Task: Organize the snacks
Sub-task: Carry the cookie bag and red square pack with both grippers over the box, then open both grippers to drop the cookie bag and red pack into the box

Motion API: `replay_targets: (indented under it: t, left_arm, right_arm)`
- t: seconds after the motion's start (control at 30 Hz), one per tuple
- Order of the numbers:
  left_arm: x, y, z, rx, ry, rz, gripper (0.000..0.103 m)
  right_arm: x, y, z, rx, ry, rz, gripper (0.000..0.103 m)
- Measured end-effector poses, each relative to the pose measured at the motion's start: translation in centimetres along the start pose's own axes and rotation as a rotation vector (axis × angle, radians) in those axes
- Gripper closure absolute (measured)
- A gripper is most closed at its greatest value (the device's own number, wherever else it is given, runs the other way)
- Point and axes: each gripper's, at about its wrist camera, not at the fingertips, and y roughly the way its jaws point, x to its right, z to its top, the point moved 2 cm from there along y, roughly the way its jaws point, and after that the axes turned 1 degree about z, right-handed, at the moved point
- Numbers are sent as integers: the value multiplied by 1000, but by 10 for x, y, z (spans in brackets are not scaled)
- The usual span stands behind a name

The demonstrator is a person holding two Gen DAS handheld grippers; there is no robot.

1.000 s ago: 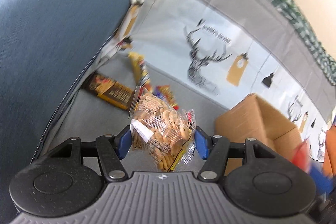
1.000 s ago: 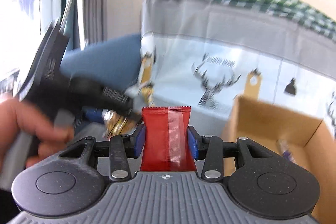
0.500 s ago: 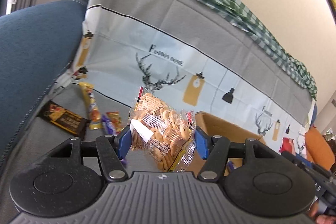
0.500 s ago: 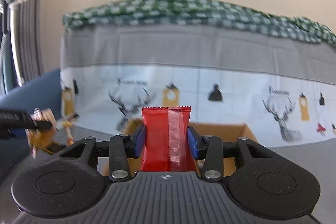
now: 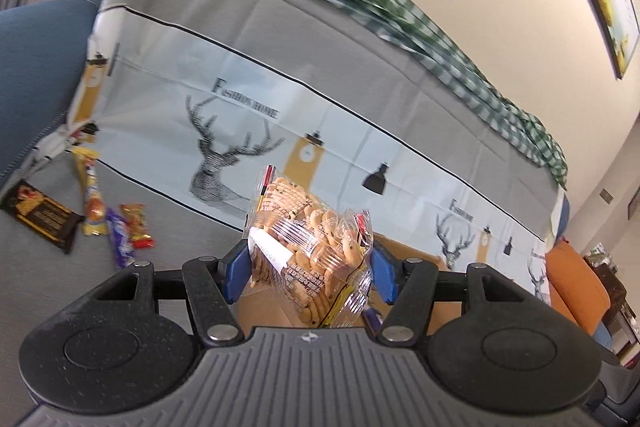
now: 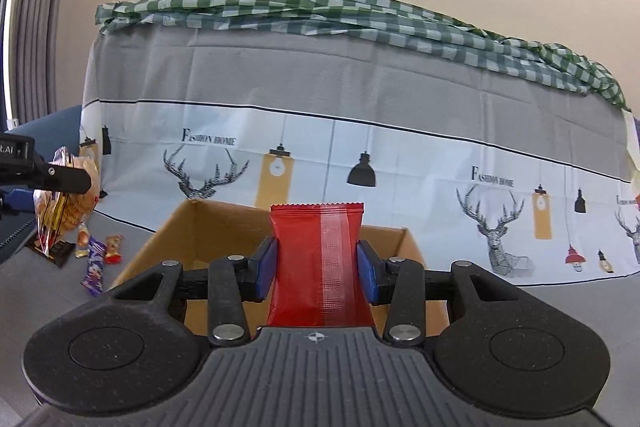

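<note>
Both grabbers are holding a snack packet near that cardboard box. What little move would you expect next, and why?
Probably the right gripper eases forward over the cardboard box and lets go. It is shut on the red packet, and the open box lies directly ahead. The left gripper holds the cookie bag close behind.

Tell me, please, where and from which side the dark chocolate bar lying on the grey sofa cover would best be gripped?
Probably across its short width at mid-length, coming from above. The dark chocolate bar lies flat and slanted on the grey sofa cover, so only its long edges offer parallel faces. Its right end sits close to the yellow snack stick, so avoid that end.
</note>
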Motion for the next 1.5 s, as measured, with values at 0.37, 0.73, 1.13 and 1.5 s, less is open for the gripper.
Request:
replay_targets:
  t: [0.37,0.73,1.13,1.5]
  left_arm:
    - [54,24,-32,-24,143,-59,37]
    - [66,30,-41,-40,181,-101,37]
    - [67,30,-42,-44,180,-106,37]
    - [71,33,-44,-69,180,-147,33]
  right_arm:
    - [12,3,-6,-6,-16,-49,59]
    - [5,13,-9,-23,-46,-57,59]
    - [2,16,-10,-26,-48,-63,59]
    - [4,18,-11,-35,-26,-75,58]
